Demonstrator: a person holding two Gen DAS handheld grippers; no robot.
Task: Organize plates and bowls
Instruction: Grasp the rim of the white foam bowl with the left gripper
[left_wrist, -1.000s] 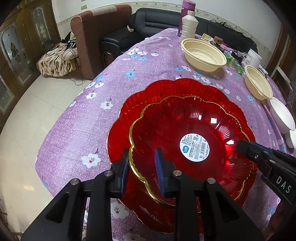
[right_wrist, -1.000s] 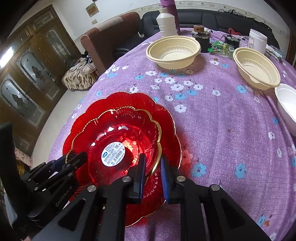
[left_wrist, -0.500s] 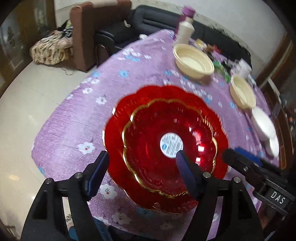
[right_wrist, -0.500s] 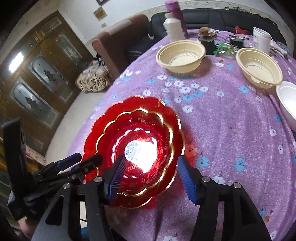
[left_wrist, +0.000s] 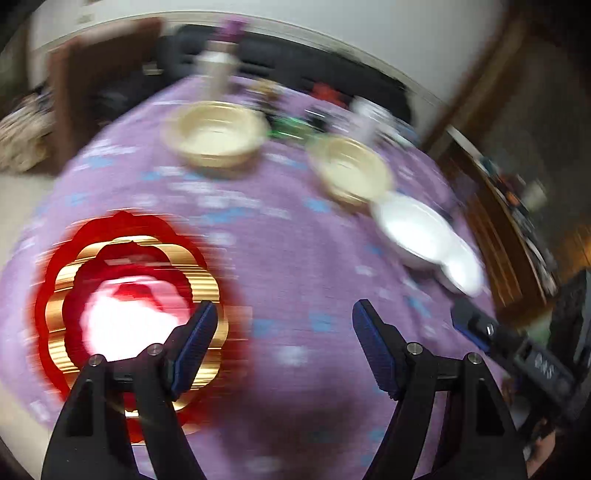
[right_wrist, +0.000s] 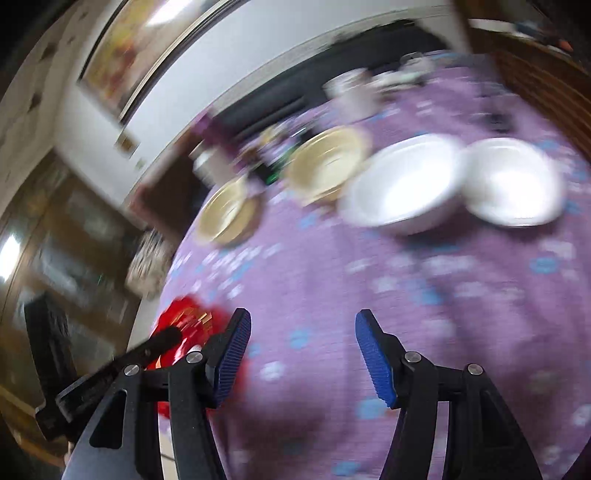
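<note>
Two red scalloped plates (left_wrist: 125, 295), the gold-rimmed one nested in the larger, lie on the purple flowered tablecloth (left_wrist: 295, 258) at lower left. My left gripper (left_wrist: 284, 306) hangs open above bare cloth to their right, holding nothing. Two cream bowls (left_wrist: 216, 138) (left_wrist: 349, 171) and two touching white bowls (left_wrist: 413, 230) (left_wrist: 461, 269) sit farther back. In the right wrist view my right gripper (right_wrist: 303, 315) is open and empty over the cloth, with the white bowls (right_wrist: 402, 184) (right_wrist: 513, 181) ahead. The red plates (right_wrist: 188, 321) peek out at left. Both views are motion-blurred.
Bottles (left_wrist: 221, 66), a white cup (left_wrist: 365, 114) and small clutter crowd the table's far end before a dark sofa (left_wrist: 295, 62). A brown armchair (left_wrist: 92, 74) stands left. Wooden furniture (left_wrist: 517, 229) runs along the right. The table edge drops off left of the plates.
Both grippers opened off the gold-rimmed plate's rim, rose and swung right. The plates stayed stacked and now sit at the left of both views; the bowls came nearer the centre.
</note>
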